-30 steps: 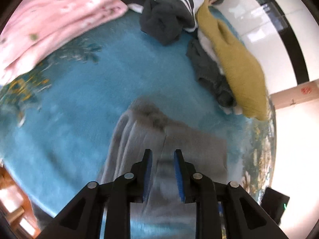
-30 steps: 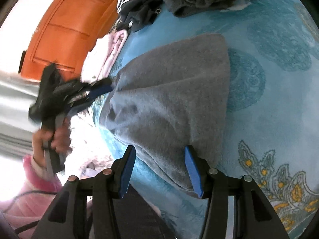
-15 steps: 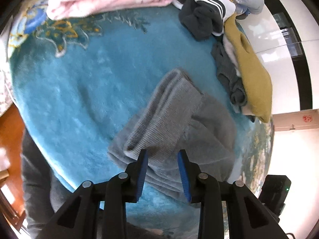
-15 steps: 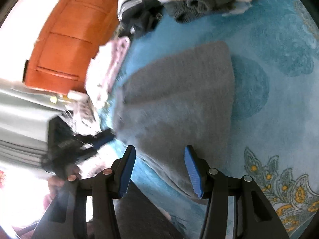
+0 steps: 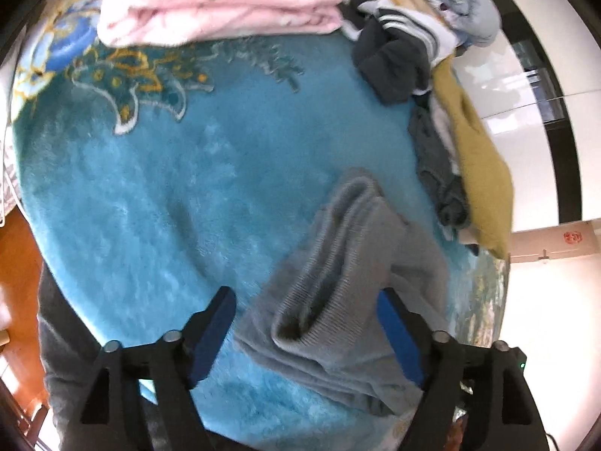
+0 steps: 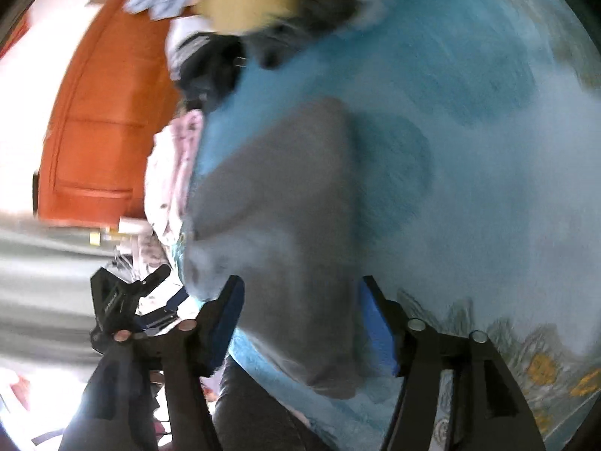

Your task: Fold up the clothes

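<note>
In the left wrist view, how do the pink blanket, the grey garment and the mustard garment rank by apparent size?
1. Grey garment and pink blanket: similar area; the grey one lies nearer the camera, so I do not rank them.
2. Mustard garment: smallest.

Grey ribbed garment, folded in rumpled layers, flat on blue blanket.

A blue patterned blanket spreads beside an orange wooden door

The left gripper hangs with its fingers spread wide, holding nothing. The right gripper is likewise spread and empty.
</note>
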`<state>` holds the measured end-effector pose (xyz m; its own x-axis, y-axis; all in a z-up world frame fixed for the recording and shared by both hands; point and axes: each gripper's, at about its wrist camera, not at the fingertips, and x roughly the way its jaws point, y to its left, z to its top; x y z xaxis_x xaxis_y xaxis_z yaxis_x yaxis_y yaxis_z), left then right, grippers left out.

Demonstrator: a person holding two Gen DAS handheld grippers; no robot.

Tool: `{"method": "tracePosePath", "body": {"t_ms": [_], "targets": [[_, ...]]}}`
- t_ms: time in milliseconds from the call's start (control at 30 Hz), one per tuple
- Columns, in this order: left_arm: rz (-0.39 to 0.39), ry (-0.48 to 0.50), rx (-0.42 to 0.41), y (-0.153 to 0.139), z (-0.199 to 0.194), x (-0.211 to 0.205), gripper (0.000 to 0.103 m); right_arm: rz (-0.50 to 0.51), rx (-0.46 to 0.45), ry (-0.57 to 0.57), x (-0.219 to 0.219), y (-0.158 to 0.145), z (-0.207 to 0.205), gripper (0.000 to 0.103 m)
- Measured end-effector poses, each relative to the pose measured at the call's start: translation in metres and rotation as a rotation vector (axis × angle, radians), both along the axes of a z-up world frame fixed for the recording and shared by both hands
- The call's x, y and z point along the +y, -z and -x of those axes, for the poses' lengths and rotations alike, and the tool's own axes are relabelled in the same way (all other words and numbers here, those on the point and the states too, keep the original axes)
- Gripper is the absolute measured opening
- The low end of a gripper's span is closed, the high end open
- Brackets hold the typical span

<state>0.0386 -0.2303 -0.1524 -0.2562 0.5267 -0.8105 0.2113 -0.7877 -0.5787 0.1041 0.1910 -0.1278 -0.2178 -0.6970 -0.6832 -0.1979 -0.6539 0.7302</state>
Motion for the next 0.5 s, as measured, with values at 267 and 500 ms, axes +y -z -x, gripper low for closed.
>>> {"method": "tracePosePath", "body": {"t_ms": [267,500], "targets": [[-0.092,0.123,-0.044,0.027,0.023,0.021,0.095,0.086,-0.004,0.011,-0.013,0.013,0.011,0.067],[-0.122,0.140,-0.023,0.025,0.029,0.020,0.091,0.081,-0.016,0.059,-0.017,0.017,0.018,0.065]]}}
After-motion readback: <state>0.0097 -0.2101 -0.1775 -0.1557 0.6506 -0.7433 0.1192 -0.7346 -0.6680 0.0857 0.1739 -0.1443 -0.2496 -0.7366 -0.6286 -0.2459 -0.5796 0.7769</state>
